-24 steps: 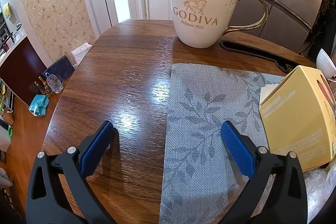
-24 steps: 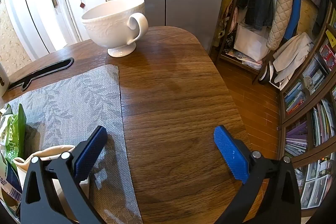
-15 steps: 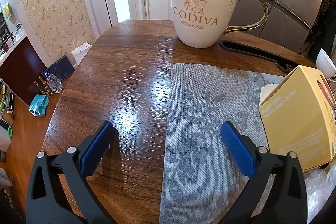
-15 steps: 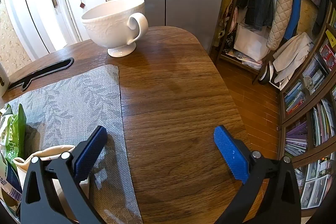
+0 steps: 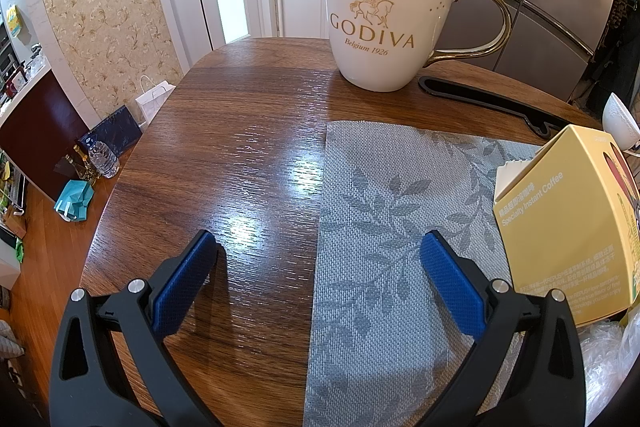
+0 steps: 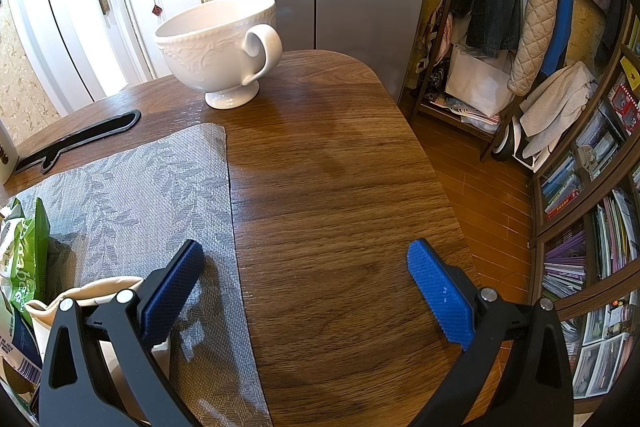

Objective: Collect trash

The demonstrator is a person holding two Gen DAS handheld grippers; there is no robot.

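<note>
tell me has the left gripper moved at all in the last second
No. The left gripper frames the mug and the placemat edge just as before, jaws wide open.

A yellow instant coffee box (image 5: 568, 227) lay tilted on the grey leaf-patterned placemat (image 5: 392, 211), its open flap up, with crinkled clear plastic (image 5: 608, 355) just beside its lower corner. At the placemat's other end I saw a green snack bag (image 6: 24, 259), crumpled, beside a cream paper cup (image 6: 92, 291).
</note>
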